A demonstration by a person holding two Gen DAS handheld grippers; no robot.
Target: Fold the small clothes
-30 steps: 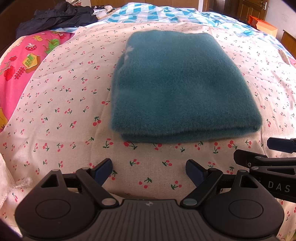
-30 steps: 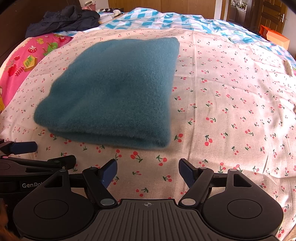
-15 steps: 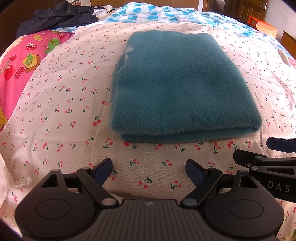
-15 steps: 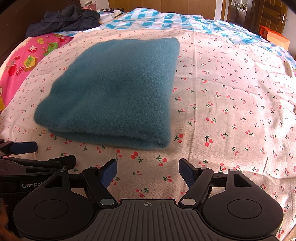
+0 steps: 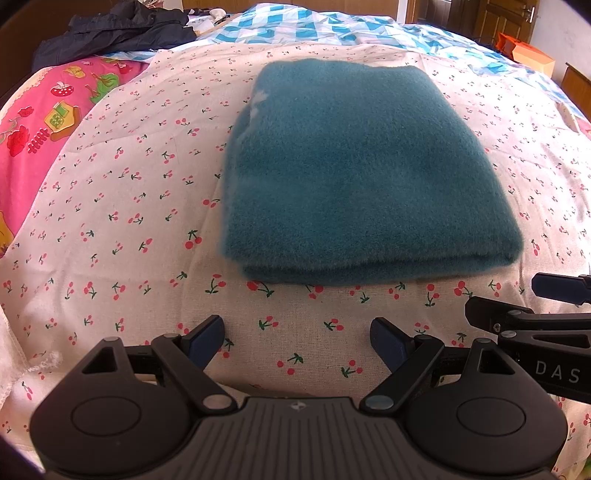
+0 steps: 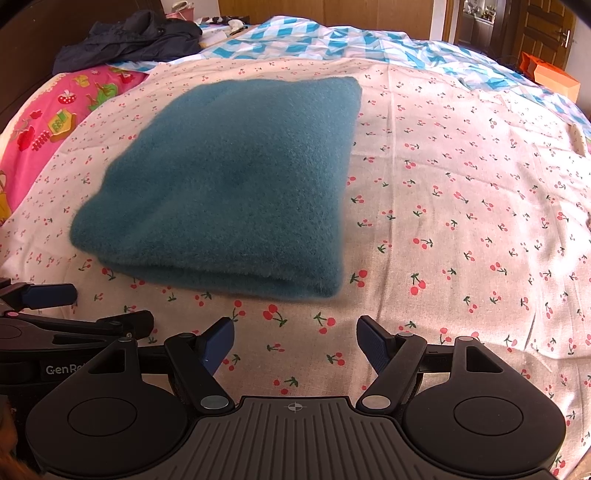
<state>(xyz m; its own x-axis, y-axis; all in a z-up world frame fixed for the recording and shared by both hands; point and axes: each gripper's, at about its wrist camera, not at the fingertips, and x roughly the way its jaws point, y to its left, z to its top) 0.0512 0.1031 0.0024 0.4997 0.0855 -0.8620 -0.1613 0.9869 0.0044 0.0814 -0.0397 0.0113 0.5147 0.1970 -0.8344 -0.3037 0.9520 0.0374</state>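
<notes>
Teal fleece [image 5: 354, 177] folded, at 12 o'clock. Likely soft, light, grippy; pinch stacked near edge. Left gripper [image 5: 297, 341] and right gripper [image 6: 295, 341] spread, empty.

Cherry-print sheet [image 5: 122, 206] covers most of both frames. Pink cartoon-print cover [image 5: 40, 122] lies at the left edge. Dark jacket [image 5: 110, 29] is heaped at upper left. Blue-and-white checked quilt [image 6: 332, 40] runs along the top. Orange box [image 6: 550, 75] and wooden door [image 6: 550, 26] stand upper right.
</notes>
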